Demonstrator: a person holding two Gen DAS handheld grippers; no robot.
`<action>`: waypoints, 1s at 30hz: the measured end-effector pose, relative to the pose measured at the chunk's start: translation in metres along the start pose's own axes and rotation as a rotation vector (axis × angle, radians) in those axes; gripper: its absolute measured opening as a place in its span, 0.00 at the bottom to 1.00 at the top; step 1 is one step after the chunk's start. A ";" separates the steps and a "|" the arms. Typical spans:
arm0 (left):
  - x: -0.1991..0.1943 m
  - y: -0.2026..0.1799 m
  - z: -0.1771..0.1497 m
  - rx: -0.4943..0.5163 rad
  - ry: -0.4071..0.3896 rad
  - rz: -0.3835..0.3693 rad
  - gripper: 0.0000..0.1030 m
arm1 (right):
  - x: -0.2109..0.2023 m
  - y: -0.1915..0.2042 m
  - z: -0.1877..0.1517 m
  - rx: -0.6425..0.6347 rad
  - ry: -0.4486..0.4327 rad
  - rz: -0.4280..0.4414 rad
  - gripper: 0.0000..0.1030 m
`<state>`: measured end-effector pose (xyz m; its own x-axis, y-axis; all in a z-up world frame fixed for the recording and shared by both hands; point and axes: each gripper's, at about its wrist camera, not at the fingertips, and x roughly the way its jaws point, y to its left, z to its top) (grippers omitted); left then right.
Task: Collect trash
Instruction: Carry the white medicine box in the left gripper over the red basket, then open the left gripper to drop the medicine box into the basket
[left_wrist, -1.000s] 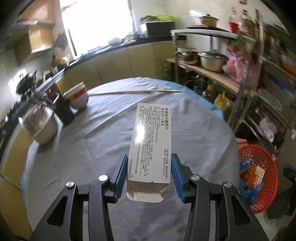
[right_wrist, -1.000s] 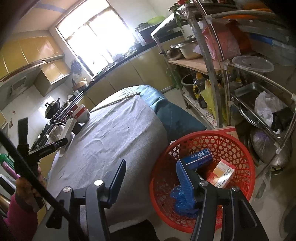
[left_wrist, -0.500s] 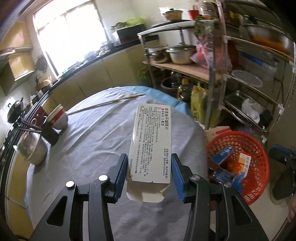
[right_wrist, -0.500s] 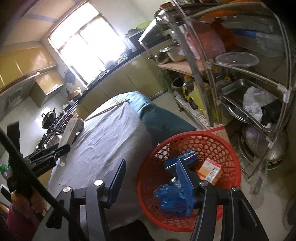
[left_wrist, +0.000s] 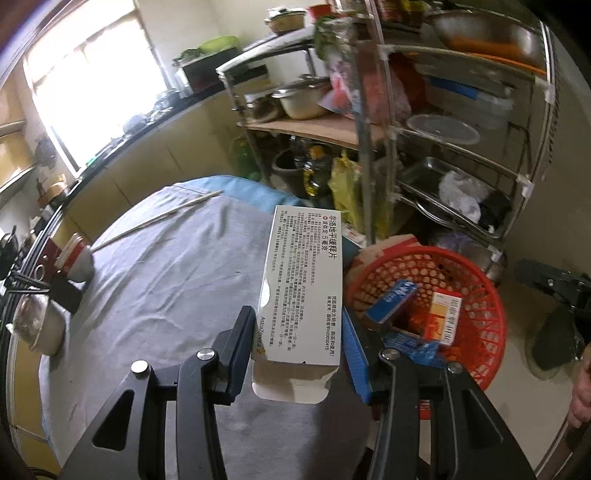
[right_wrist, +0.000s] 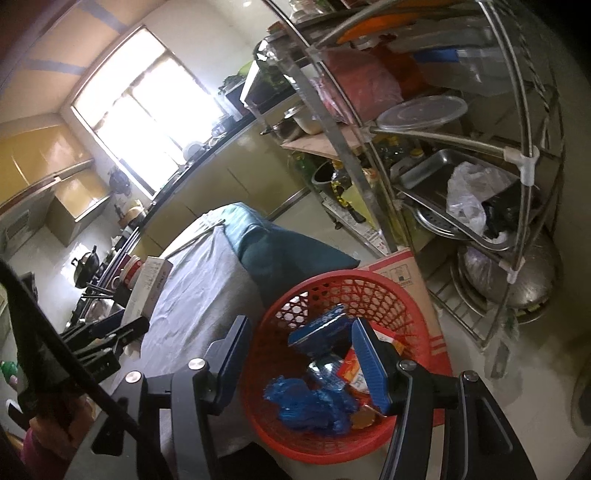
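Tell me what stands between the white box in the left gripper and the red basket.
Nothing visible does. The left gripper holds the white box above the table edge, and the red basket sits open on the floor beside it, holding only earlier trash.

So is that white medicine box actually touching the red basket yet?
Apart. The right wrist view shows the medicine box held up over the grey table by the left gripper, with bare tablecloth between it and the red basket.

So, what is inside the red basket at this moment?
The red basket holds a blue box, an orange and white box and crumpled blue plastic. The right gripper's finger covers part of it, and whatever lies beneath these is hidden.
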<state>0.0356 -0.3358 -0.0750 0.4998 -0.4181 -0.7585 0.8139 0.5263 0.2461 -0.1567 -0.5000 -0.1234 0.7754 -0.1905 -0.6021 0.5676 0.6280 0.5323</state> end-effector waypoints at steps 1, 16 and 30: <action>0.003 -0.008 0.000 0.015 0.007 -0.019 0.47 | 0.000 -0.004 0.000 0.007 0.001 -0.005 0.59; 0.048 -0.063 -0.014 0.041 0.178 -0.337 0.50 | -0.004 -0.034 -0.003 0.070 -0.001 -0.055 0.59; -0.025 0.077 -0.065 -0.219 0.091 0.015 0.66 | 0.021 0.082 -0.026 -0.170 0.088 0.051 0.59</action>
<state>0.0660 -0.2367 -0.0761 0.4746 -0.3461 -0.8093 0.7177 0.6845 0.1282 -0.1013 -0.4330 -0.1085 0.7705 -0.0930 -0.6306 0.4674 0.7552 0.4596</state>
